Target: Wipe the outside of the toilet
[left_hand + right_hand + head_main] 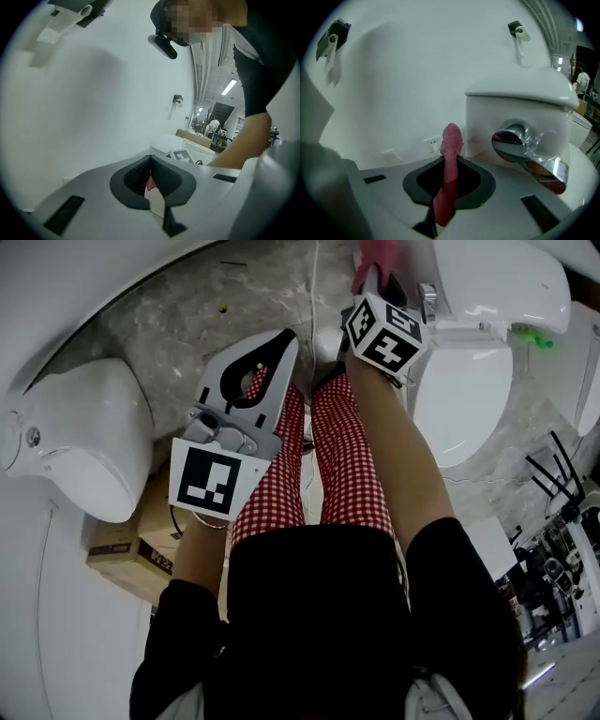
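A white toilet stands at the right of the head view, with its tank lid (pixel 497 277) above the closed seat lid (pixel 464 399). My right gripper (pixel 375 279) is shut on a pink cloth (pixel 380 253) and sits at the tank's left side. In the right gripper view the cloth (pixel 451 150) sticks up from the right gripper (pixel 449 165), just left of the tank (pixel 487 117) and its chrome flush handle (pixel 518 140). My left gripper (pixel 284 341) hangs shut and holding nothing over the person's red checked trousers (pixel 352 465). In its own view the left gripper (pixel 151 161) points at a white wall.
A second white toilet (pixel 84 437) stands at the left, with a cardboard box (pixel 131 554) beside it. A rack of cables and gear (pixel 562 540) fills the right edge. A green item (pixel 531 334) lies behind the toilet. The floor (pixel 216 296) is grey marble.
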Action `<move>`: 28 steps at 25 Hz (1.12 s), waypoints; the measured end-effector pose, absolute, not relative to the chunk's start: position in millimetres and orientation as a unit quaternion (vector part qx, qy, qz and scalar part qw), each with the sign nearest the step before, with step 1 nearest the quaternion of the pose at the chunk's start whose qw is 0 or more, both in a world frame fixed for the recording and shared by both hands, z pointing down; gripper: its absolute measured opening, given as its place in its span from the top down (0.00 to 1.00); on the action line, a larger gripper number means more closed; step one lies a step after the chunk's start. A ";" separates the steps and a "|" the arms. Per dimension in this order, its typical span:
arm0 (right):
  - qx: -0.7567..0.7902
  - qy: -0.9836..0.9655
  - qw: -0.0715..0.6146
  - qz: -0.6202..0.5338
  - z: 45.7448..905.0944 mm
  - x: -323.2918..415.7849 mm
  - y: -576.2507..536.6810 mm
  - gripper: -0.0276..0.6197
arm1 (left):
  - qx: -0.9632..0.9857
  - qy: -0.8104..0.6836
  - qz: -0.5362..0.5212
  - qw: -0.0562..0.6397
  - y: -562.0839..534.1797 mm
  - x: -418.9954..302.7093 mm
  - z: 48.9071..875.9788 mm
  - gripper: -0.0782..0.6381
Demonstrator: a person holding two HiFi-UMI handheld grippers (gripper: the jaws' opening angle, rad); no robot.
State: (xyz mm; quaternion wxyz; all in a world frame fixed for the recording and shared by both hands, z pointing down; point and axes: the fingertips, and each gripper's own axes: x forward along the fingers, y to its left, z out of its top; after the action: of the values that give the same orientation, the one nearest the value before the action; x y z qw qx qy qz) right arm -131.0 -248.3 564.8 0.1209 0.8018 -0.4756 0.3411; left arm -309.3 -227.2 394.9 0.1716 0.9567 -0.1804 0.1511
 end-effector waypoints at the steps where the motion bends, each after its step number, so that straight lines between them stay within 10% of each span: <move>1: 0.807 -0.464 0.114 0.347 569.4 -128.6 -251.0 0.87 | 0.957 -0.181 0.152 0.170 -228.6 -311.0 395.0 0.88; 28: 0.863 -0.265 -0.090 0.421 595.7 -85.1 -198.8 0.87 | 0.958 -0.166 0.150 0.180 -224.4 -299.9 394.2 0.88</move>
State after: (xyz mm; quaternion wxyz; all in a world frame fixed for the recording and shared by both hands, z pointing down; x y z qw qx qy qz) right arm -85.1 -198.8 595.7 -0.0900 0.8629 -0.2646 0.4212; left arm -299.9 -224.4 394.2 0.1800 0.9580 -0.1656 0.1495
